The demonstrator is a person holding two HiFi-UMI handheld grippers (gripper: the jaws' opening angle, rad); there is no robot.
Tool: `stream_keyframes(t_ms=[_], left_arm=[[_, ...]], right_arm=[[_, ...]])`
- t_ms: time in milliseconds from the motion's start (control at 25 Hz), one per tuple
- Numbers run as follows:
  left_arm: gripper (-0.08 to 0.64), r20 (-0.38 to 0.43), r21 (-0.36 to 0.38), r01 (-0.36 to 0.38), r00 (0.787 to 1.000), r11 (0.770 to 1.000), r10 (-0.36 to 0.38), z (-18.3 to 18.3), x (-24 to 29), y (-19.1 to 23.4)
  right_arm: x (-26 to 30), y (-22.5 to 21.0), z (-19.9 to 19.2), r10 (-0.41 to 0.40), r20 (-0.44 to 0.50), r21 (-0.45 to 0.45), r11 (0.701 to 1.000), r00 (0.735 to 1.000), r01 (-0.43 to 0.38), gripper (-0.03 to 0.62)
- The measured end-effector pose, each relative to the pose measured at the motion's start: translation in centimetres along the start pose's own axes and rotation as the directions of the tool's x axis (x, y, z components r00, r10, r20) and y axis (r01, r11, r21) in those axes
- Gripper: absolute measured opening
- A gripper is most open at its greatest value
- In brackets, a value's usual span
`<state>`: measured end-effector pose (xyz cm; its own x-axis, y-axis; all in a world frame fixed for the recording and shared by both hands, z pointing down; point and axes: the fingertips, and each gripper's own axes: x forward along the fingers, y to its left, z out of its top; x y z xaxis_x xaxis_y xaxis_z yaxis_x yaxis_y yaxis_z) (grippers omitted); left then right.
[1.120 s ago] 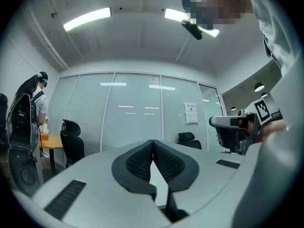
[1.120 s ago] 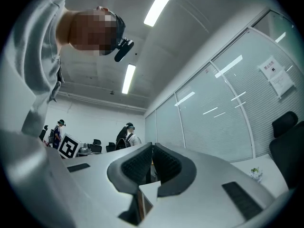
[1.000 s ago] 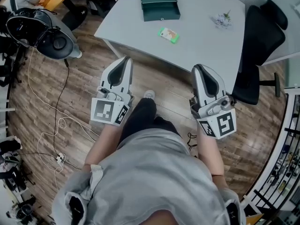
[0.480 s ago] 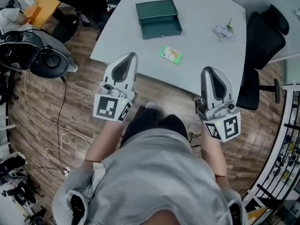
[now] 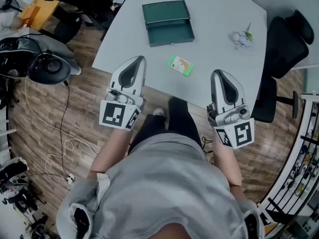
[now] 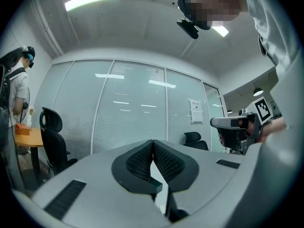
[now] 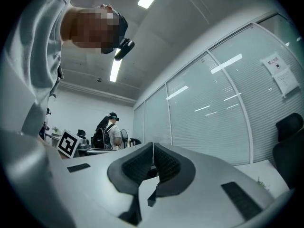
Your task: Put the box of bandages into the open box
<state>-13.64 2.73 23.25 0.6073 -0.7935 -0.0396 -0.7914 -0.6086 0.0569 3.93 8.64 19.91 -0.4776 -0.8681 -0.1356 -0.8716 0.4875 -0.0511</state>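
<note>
Box of bandages [image 5: 180, 65] lying flat on the white table [image 5: 219, 14], both grippers closed and empty at the near edge.
The small green box of bandages sits close to the table's near edge with bare tabletop all round it. The dark green open box [image 5: 167, 23] lies farther in and a little left, apart from it. A small bunch of flowers [image 5: 242, 38] rests toward the right side, near a black office chair [image 5: 284, 49]. The left gripper [image 5: 135, 59] and right gripper [image 5: 218, 73] hover over the table's near edge, the bandages ahead of and between them, touching neither. Each gripper has its jaws pressed together with nothing between them. Wooden floor [image 5: 50, 118] with loose cables [image 5: 62, 128] lies on the left.
</note>
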Motion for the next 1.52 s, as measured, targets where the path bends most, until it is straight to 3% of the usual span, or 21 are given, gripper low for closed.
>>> stream_keyframes(t_ms=[440, 680, 1040, 1240, 1520], left_arm=[[0.020, -0.014, 0.015, -0.138, 0.990, 0.990, 0.139, -0.9, 9.1, -0.1], [0.020, -0.048, 0.005, -0.166, 0.985, 0.986, 0.166, -2.1, 11.6, 1.3], [0.020, -0.153, -0.043, -0.074, 0.986, 0.996, 0.066, -8.0, 13.0, 2.5], [0.021, -0.180, -0.050, -0.020, 0.984, 0.999, 0.010, -10.7, 14.8, 2.0], [0.023, -0.295, -0.126, -0.004, 0.955, 0.992, -0.034, -17.6, 15.7, 1.6]], right_arm=[[5.1, -10.2, -0.1, 0.137, -0.006, -0.003, 0.991, 0.991, -0.137, 0.049], [8.2, -12.4, -2.4, 0.176, -0.046, 0.042, 0.984, 0.983, -0.174, 0.049], [10.2, -12.3, -6.9, 0.152, -0.132, 0.058, 0.988, 0.979, -0.146, 0.051], [9.6, -12.8, -11.7, 0.156, -0.235, 0.057, 0.988, 0.960, -0.146, 0.051], [9.3, -12.9, -19.4, 0.162, -0.358, 0.205, 0.974, 0.920, -0.092, 0.052]])
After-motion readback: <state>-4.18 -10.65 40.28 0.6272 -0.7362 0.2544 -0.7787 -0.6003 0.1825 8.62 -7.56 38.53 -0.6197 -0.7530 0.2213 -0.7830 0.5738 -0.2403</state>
